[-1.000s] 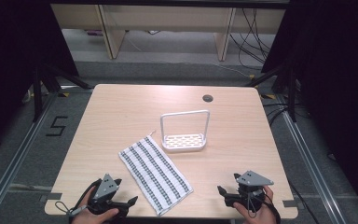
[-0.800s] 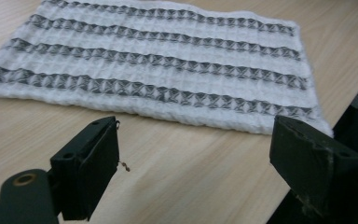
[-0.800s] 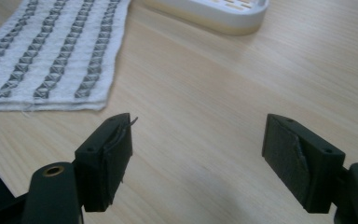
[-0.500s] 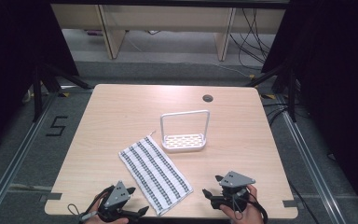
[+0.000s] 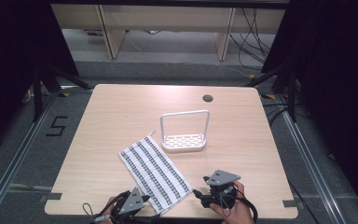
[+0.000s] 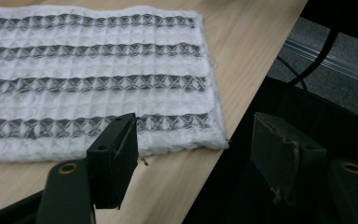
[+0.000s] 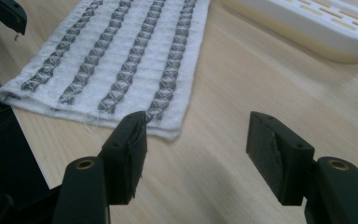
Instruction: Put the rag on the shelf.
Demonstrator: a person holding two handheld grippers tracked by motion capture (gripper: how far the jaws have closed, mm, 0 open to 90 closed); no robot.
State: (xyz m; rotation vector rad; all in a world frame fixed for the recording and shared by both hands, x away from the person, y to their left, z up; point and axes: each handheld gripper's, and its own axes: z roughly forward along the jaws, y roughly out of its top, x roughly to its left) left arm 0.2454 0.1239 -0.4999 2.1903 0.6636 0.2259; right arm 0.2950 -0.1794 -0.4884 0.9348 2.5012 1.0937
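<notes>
The table (image 5: 121,116) holds a striped cloth (image 5: 154,172) lying flat near the front edge, with a white rack (image 5: 185,140) just behind it. No lifting or folding has begun, I think. The right gripper (image 5: 196,192) and left gripper (image 5: 151,215) sit by the cloth's near corners. Their jaws have just been closing a bit, but they are apart and hold nothing.

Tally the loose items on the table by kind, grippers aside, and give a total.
Striped waffle-weave cloth: 1
White rack with a hoop handle: 1
Total: 2
</notes>
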